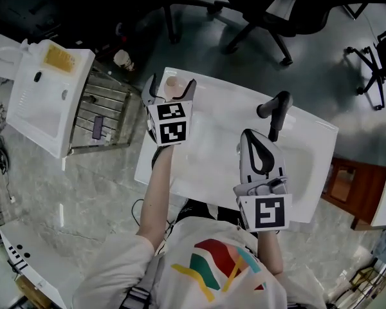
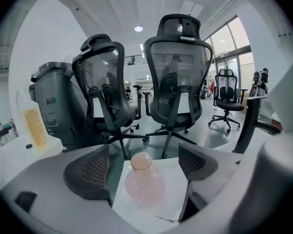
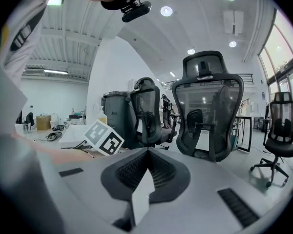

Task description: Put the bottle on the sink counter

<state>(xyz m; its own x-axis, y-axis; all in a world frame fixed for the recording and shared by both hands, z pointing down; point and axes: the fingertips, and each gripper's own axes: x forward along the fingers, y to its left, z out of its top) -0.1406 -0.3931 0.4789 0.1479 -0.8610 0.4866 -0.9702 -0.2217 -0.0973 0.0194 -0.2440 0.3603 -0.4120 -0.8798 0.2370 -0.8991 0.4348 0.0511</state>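
A small pale pink bottle (image 1: 173, 82) (image 2: 144, 178) stands upright on the far left corner of the white sink counter (image 1: 156, 166) (image 2: 173, 199). My left gripper (image 1: 171, 91) (image 2: 144, 165) is open, one jaw on each side of the bottle with a gap on both sides. My right gripper (image 1: 252, 138) (image 3: 147, 172) is shut with nothing in it. It hovers over the counter's near right part, in front of the black faucet (image 1: 275, 110).
The basin (image 1: 296, 166) takes up the counter's right half. A white sink unit (image 1: 45, 95) and a metal rack (image 1: 106, 111) stand to the left. Black office chairs (image 2: 178, 77) are beyond the counter, and a wooden cabinet (image 1: 344, 182) is at the right.
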